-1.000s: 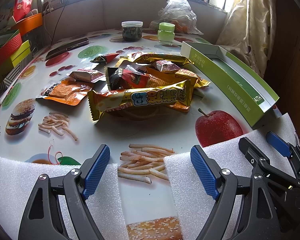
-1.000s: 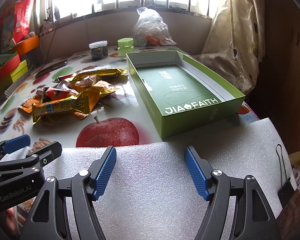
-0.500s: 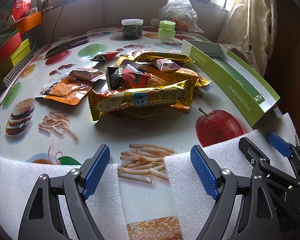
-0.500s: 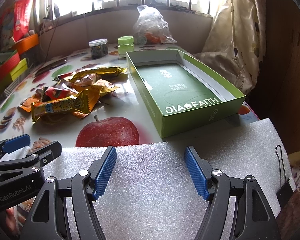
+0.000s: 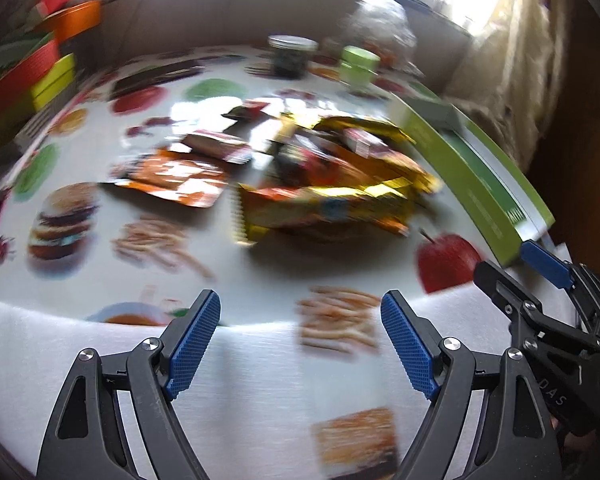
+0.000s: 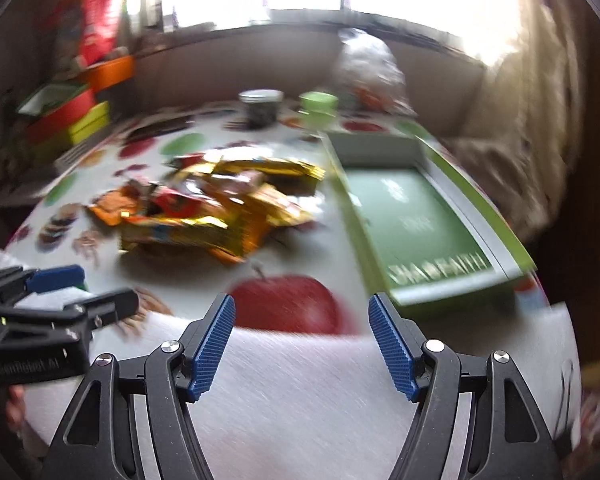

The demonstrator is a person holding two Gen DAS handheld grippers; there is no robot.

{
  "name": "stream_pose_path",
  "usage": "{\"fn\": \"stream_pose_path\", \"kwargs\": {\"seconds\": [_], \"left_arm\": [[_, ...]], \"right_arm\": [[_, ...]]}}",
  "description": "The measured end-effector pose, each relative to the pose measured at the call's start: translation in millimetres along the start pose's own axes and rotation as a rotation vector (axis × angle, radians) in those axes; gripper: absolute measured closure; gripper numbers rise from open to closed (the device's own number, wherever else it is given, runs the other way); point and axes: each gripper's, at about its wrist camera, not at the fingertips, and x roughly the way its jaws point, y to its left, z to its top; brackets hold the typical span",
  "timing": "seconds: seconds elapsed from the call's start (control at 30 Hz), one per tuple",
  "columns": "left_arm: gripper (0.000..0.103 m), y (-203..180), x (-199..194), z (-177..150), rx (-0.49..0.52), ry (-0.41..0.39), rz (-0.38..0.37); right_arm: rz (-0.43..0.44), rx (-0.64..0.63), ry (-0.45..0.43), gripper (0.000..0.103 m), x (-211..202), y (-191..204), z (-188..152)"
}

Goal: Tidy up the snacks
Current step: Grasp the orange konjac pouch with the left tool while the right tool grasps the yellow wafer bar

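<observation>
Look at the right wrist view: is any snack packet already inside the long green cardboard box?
No, the long green cardboard box shows only its bare printed floor, while the foil snack packets lie heaped on the table beside it.

My left claw (image 5: pixel 300 344) has matt black plastic arms with shiny metal screws, and its fingertips (image 5: pixel 194 346) wear blue pads with a fine ribbed grain. My right claw (image 6: pixel 302 346) is built the same. Under both lies a white foam sheet (image 6: pixel 300 384), soft and finely pitted. Beyond it the tablecloth (image 5: pixel 260 264) looks like smooth, glossy plastic printed with food. The snack packets (image 5: pixel 324 184) are crinkled foil, gold and orange, catching the light. The green box (image 6: pixel 416 216) looks like matt cardboard.
</observation>
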Motion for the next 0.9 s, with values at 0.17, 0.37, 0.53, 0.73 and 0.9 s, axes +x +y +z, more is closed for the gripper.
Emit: {"fn": "stream_pose_path", "kwargs": {"seconds": [0.17, 0.37, 0.53, 0.73, 0.9], "left_arm": [[0.020, 44, -3, 11, -0.108, -0.013, 0.070], [0.020, 82, 3, 21, -0.213, 0.003, 0.099], [0.020, 101, 13, 35, -0.265, 0.022, 0.067], [0.020, 114, 25, 53, -0.310, 0.018, 0.065], [0.020, 120, 40, 65, -0.349, 0.033, 0.068]], "right_arm": [[0.113, -0.156, -0.020, 0.033, 13, 27, 27], [0.209, -0.306, -0.006, 0.033, 33, 58, 45], [0.233, -0.395, 0.020, 0.033, 51, 74, 51], [0.244, -0.415, 0.064, 0.040, 67, 81, 51], [0.257, -0.347, 0.087, 0.065, 71, 77, 51]]}}
